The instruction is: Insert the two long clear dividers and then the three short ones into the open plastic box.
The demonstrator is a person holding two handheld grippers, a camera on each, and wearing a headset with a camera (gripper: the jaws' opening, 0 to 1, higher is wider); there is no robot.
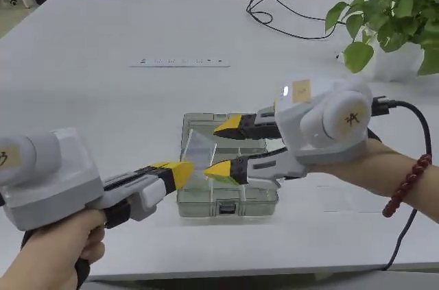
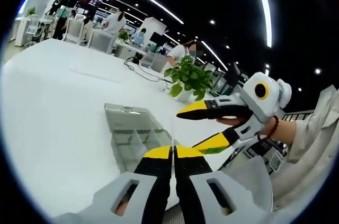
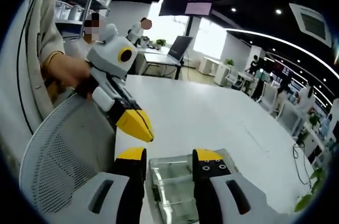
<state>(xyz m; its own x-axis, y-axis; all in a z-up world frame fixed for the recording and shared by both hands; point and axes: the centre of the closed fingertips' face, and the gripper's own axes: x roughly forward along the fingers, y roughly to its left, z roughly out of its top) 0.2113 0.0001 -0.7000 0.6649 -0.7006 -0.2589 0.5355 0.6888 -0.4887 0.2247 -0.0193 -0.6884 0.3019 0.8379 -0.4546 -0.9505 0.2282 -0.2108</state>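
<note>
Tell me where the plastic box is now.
In the head view the plastic box sits on the table near its front edge, under the open right gripper, just right of the left gripper.

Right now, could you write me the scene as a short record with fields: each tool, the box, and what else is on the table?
left tool: jaws shut, tip close to the box's left side
right tool: jaws wide open, held over the box
box: clear plastic, open, resting on the table
table: white
other things: potted plant at the far right; black cable lying beside it
</note>
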